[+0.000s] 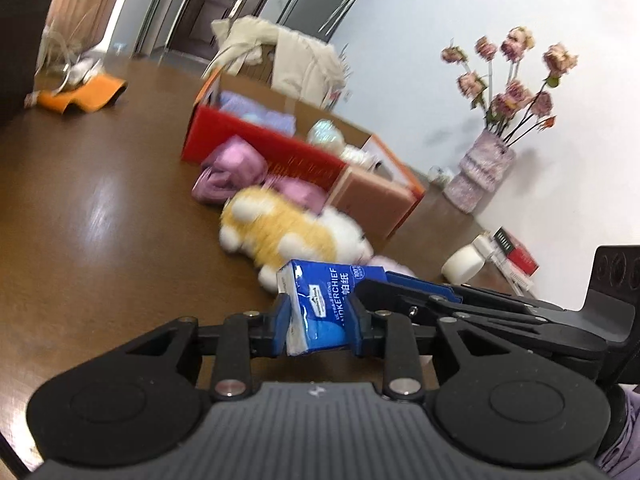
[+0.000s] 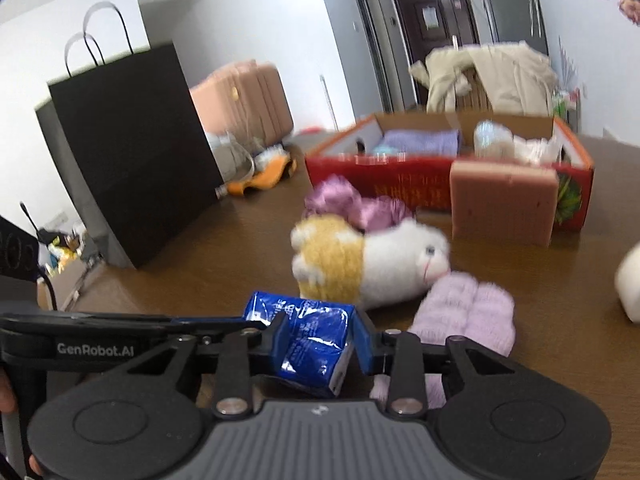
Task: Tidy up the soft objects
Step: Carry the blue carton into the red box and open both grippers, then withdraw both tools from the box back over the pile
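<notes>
I have both the left gripper (image 1: 320, 320) and right gripper (image 2: 320, 344) clamped on one tissue pack (image 1: 320, 300); the box (image 1: 256, 140) lies straight ahead, beyond the plush toy (image 1: 292, 236).

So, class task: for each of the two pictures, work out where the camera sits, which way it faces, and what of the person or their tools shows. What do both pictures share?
Left wrist view: sits on the left gripper, facing the red box and flower vase; the right gripper enters from the right.
Right wrist view: sits on the right gripper, facing the box and a black paper bag; the left gripper reaches in from the left.
Shared: blue tissue pack, clamped by both grippers, and plush toy.
</notes>
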